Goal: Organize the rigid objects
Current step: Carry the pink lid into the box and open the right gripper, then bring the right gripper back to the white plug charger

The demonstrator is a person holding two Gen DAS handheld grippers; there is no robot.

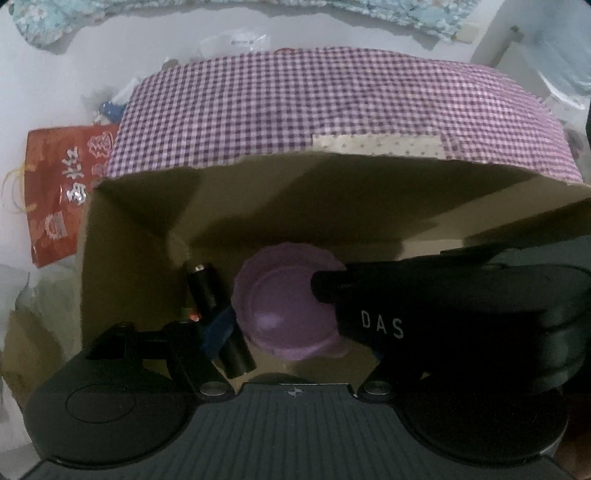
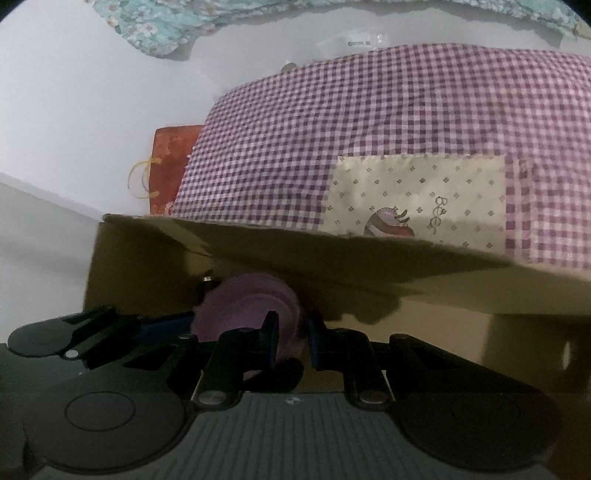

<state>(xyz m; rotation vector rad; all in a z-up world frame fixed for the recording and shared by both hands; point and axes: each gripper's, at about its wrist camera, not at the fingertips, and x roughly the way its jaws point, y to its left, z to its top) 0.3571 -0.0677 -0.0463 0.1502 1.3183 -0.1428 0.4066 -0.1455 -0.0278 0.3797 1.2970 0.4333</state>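
A white surface (image 1: pixel 55 92) carries blue floral cloth (image 2: pixel 166 22) along its far edge.

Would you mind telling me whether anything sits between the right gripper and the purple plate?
Nothing visible does: the right gripper straddles the rim of the purple plate inside the cardboard box.

purple plate (image 1: pixel 284 306): 1 | cardboard box (image 1: pixel 125 258): 1 | red bag (image 1: pixel 62 184): 1
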